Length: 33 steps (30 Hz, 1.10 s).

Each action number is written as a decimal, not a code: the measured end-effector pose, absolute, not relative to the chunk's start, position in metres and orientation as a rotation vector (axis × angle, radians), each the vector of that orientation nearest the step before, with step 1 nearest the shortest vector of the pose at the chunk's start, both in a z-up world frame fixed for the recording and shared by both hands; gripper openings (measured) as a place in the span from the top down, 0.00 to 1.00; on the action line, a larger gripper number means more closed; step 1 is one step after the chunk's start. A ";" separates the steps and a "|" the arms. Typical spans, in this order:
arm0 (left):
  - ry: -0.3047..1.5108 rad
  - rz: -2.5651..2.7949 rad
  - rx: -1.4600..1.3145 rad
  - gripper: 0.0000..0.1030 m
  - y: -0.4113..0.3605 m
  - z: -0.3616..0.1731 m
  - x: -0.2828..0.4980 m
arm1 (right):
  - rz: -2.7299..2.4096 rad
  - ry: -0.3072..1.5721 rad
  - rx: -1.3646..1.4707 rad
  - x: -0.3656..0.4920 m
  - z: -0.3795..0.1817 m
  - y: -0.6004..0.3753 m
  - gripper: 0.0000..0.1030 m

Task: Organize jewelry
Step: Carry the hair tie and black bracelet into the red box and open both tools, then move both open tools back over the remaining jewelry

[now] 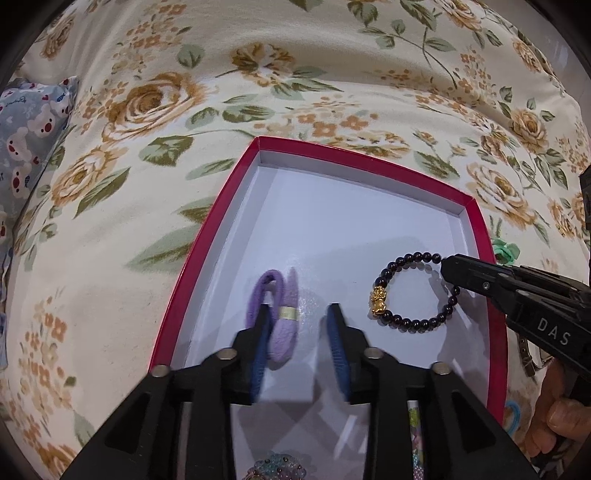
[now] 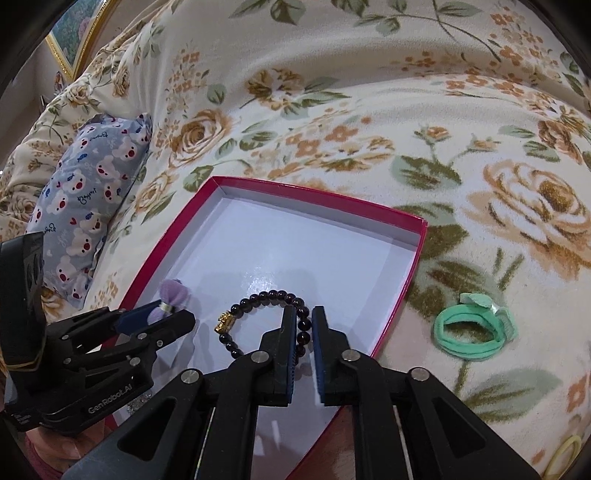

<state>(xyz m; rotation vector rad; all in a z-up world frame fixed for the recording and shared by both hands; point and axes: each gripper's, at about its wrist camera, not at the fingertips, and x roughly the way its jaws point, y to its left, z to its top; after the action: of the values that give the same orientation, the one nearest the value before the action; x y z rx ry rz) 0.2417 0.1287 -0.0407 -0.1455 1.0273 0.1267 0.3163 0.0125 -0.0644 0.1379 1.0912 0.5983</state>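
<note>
Over the red box [image 1: 480, 236], both grippers low: left gripper [image 1: 301, 314], right gripper [image 2: 303, 314].

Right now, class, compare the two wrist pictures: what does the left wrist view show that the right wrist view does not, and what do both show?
Only the left wrist view shows a sparkly ornament at its bottom edge and a blue hair tie outside the box.

Only the right wrist view shows a picture frame and a yellow hair tie.

Both show the red box, the bead bracelet, the purple hair tie, the green hair tie, the bear-print pillow and the flowered blanket.
</note>
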 end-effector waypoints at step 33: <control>0.909 0.023 -0.302 0.41 0.101 0.012 0.145 | 0.455 0.960 0.278 0.229 -0.008 -0.132 0.59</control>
<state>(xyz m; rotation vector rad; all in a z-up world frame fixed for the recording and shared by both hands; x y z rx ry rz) 0.1445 0.1009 0.0123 -0.3015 0.9090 0.0232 0.2289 -0.1322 -0.0077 0.2780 0.9597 0.4545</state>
